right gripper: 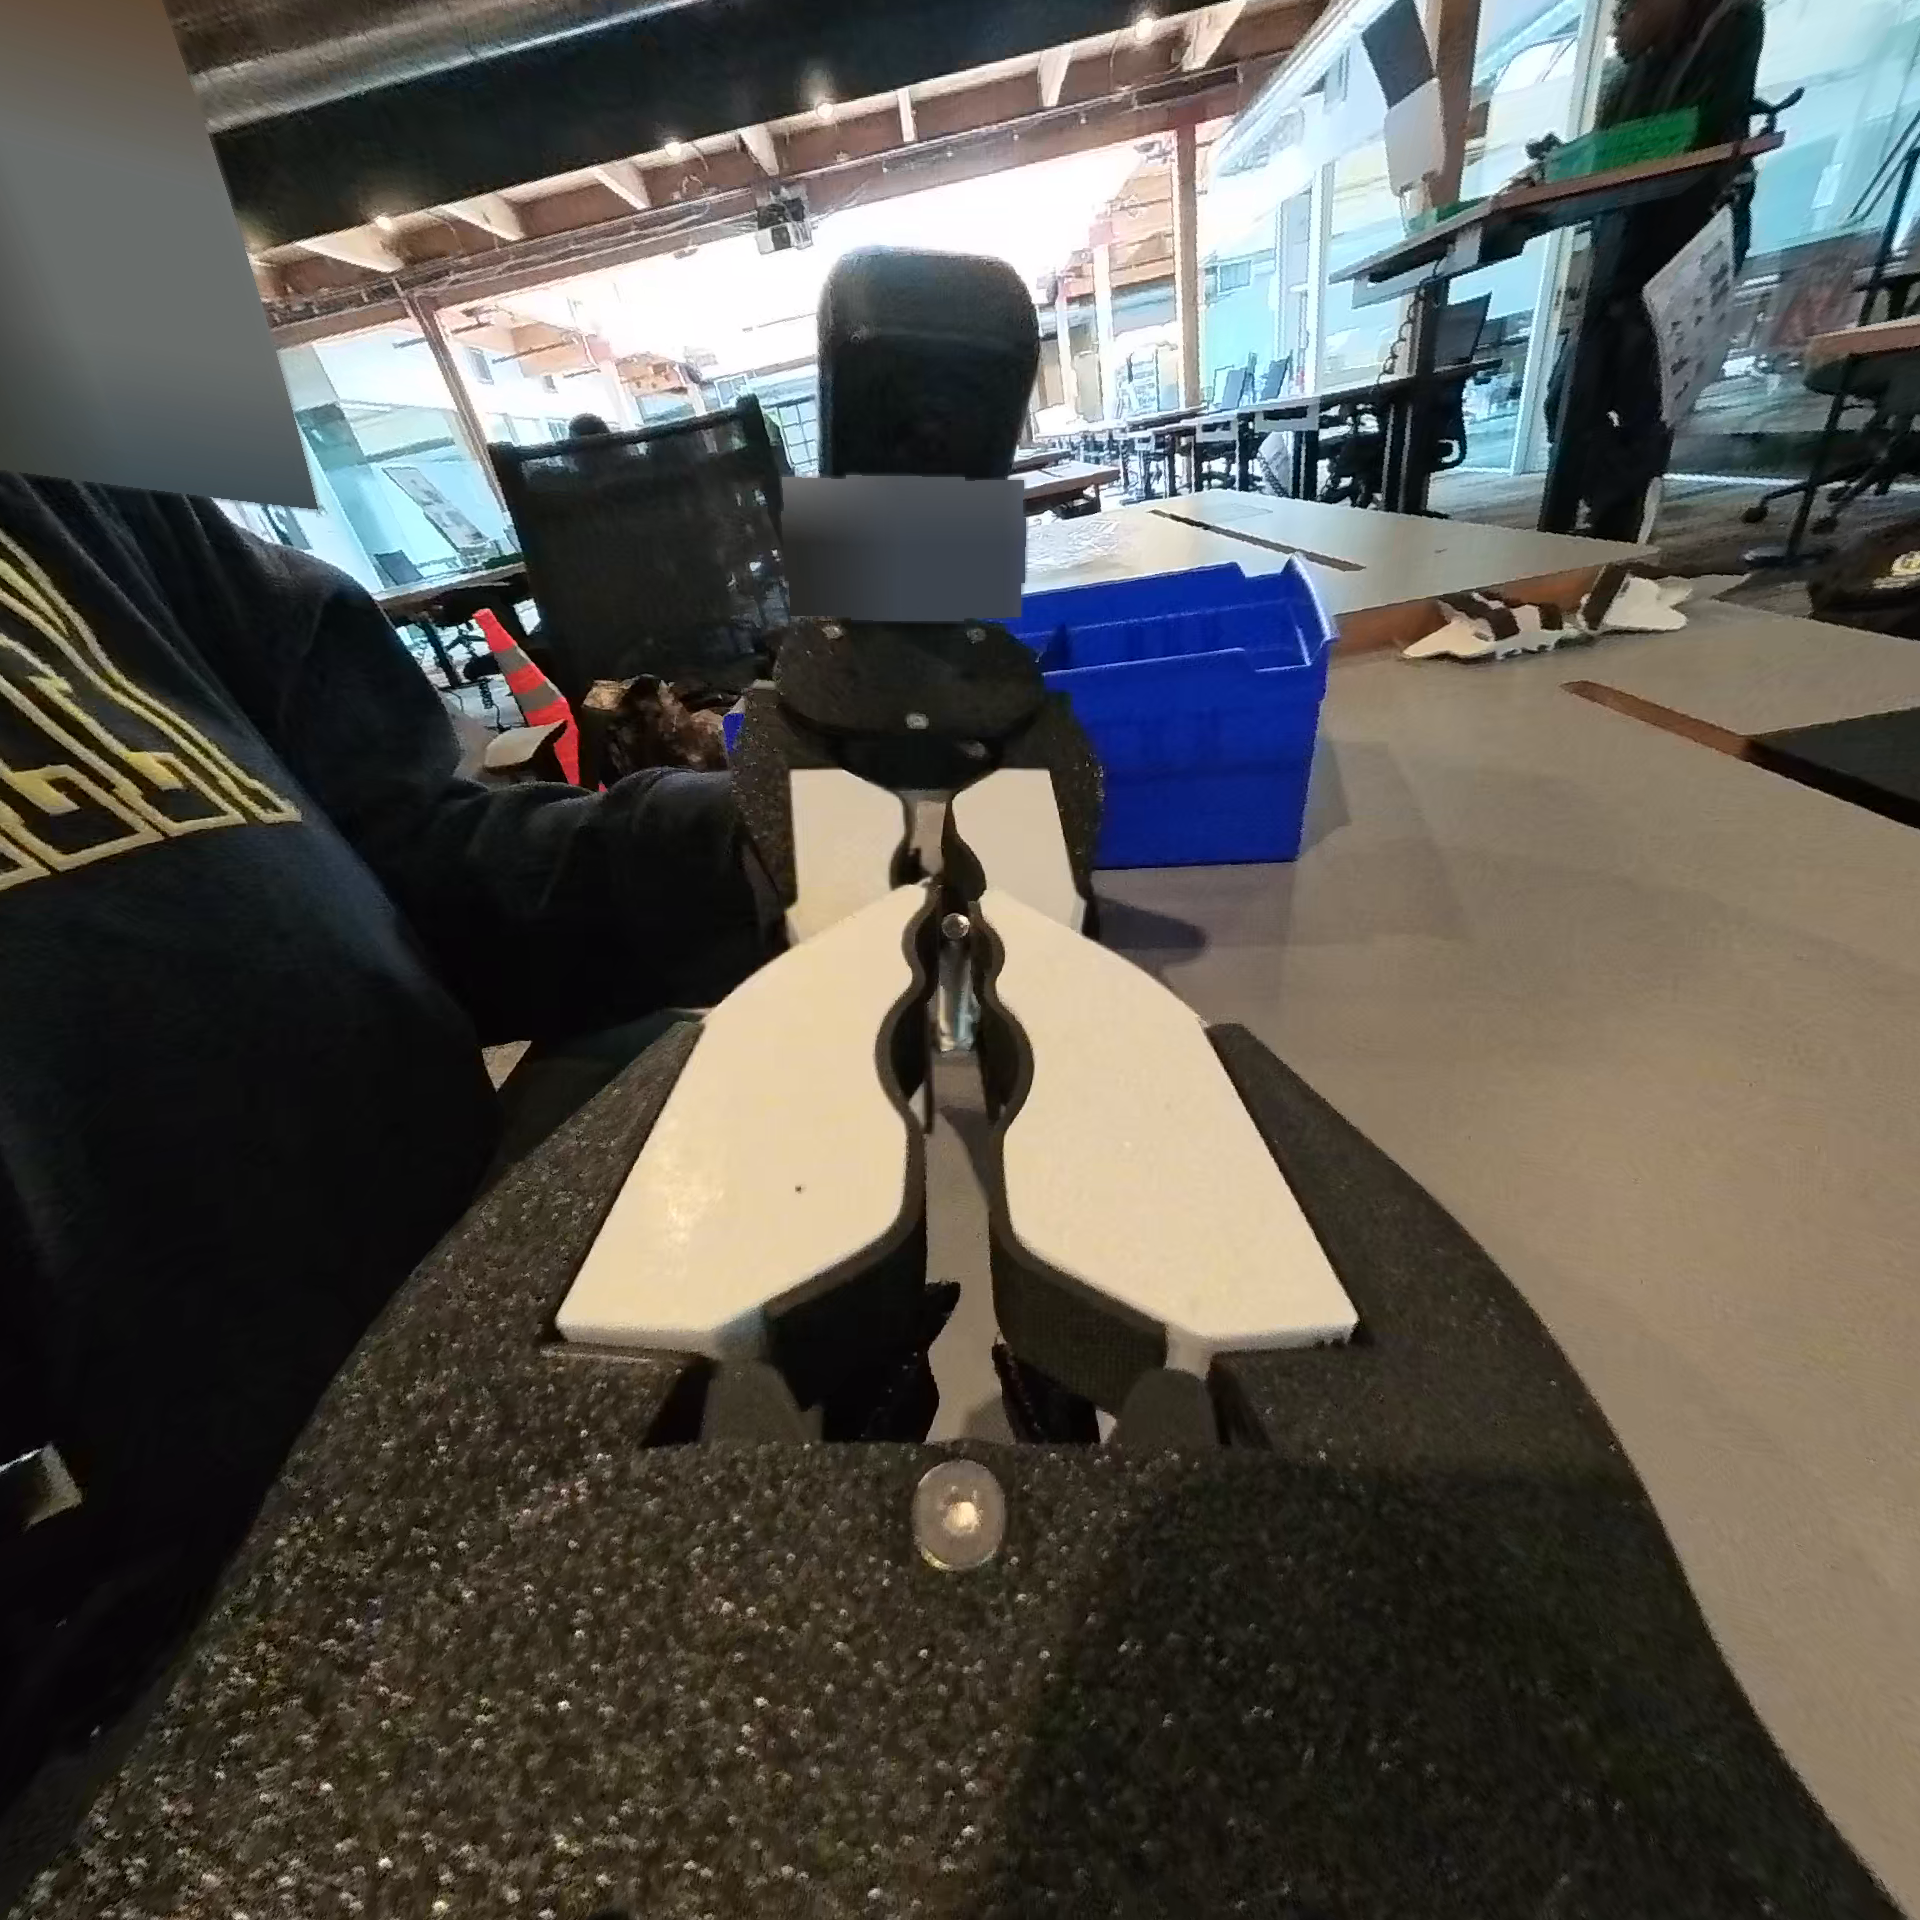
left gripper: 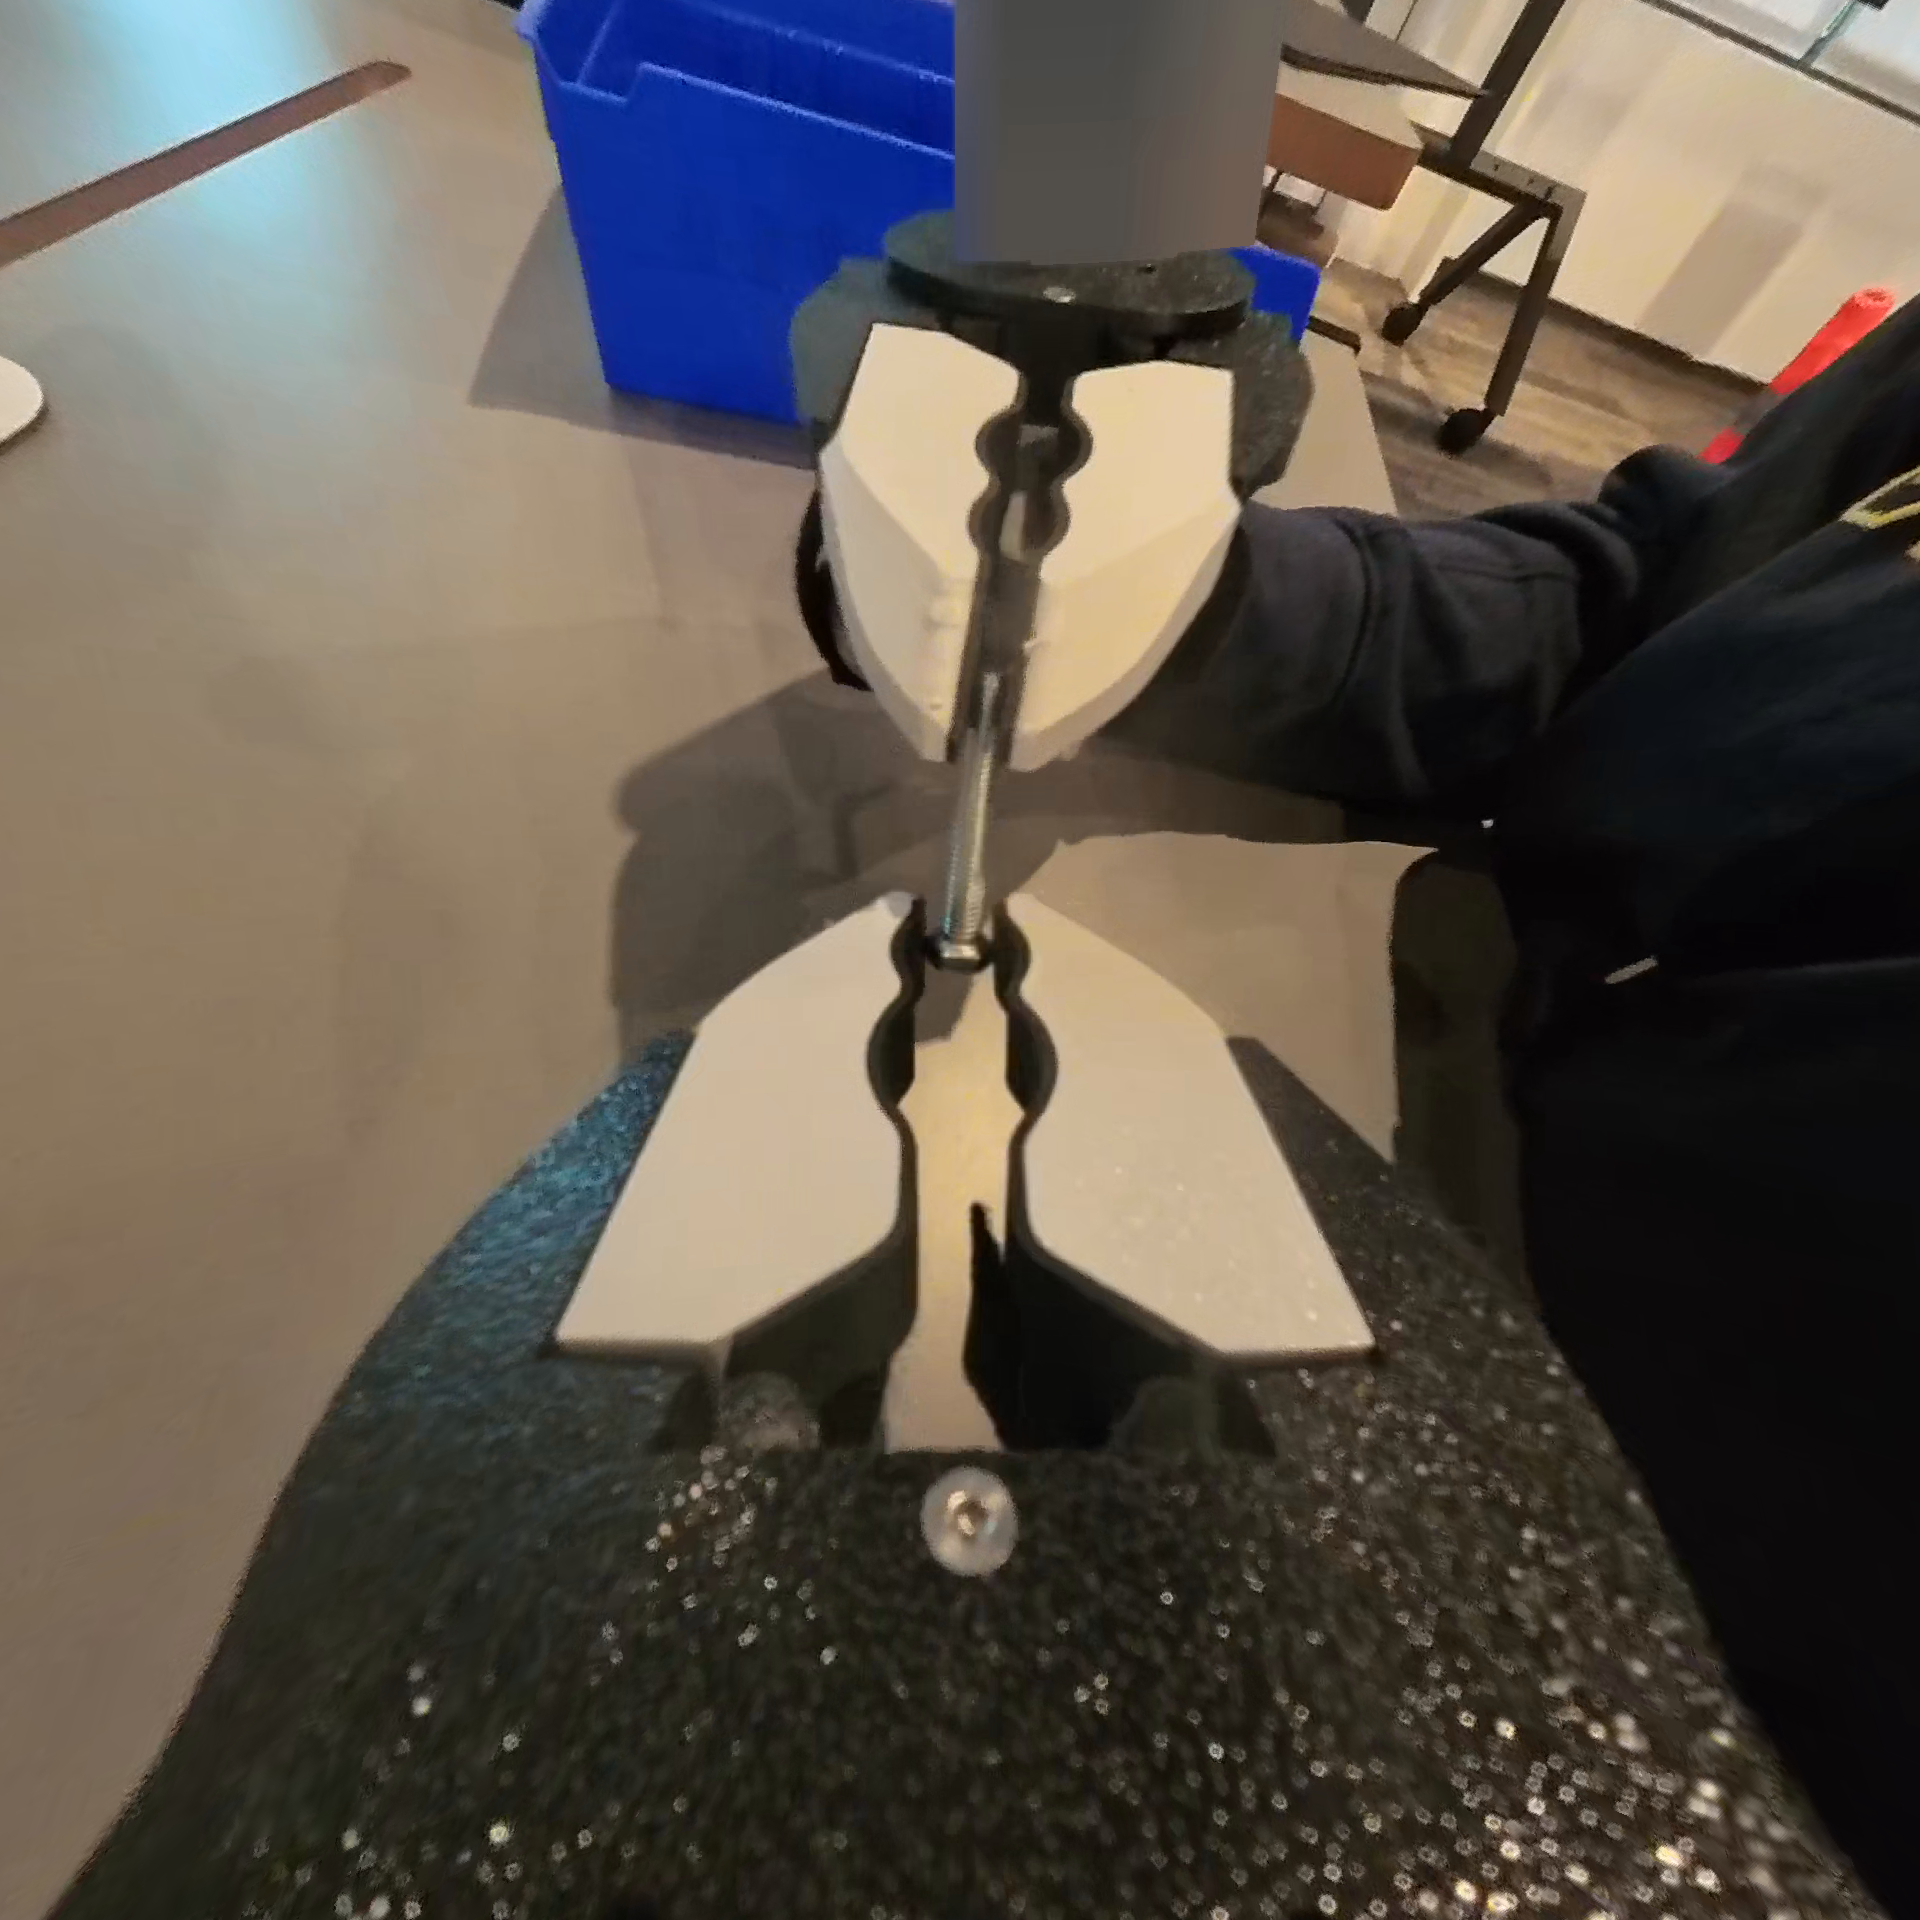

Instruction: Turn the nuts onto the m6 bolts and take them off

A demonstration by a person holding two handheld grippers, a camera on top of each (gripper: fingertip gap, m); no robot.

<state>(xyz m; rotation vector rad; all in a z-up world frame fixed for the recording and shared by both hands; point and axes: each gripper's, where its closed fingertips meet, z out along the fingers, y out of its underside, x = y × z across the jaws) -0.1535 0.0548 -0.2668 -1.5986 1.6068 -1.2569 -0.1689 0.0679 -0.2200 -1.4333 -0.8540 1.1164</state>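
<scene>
Both tongs are up off the grey table (left gripper: 312,623), tips facing each other, with the bolt (left gripper: 971,831) bridging the gap between them. My left tongs (left gripper: 961,951) are nearly closed, pinching a small hex piece (left gripper: 956,954) right at the tips; I can't tell for sure whether that is the bolt's head or a nut. From there the threaded shank runs straight away from me into the right tongs (left gripper: 987,717), which are closed around the far part of the shank. In the right wrist view, my right tongs (right gripper: 951,920) show the same thing from the other side: narrow gap, silver metal (right gripper: 956,1013) clamped between the wavy inner edges, and the left tongs (right gripper: 935,831) just beyond, almost tip to tip. So the bolt's long axis lies along the line joining the two tongs, roughly level and in line with both. The blue bin (left gripper: 748,197) is behind the right tongs, well apart from the bolt. My read: any turning has to happen about that shared axis, one side twisting while the other holds, and the two tongs are equally near. The risk is the tongs drifting out of line, which would cock the thread or lose the small hex piece.
</scene>
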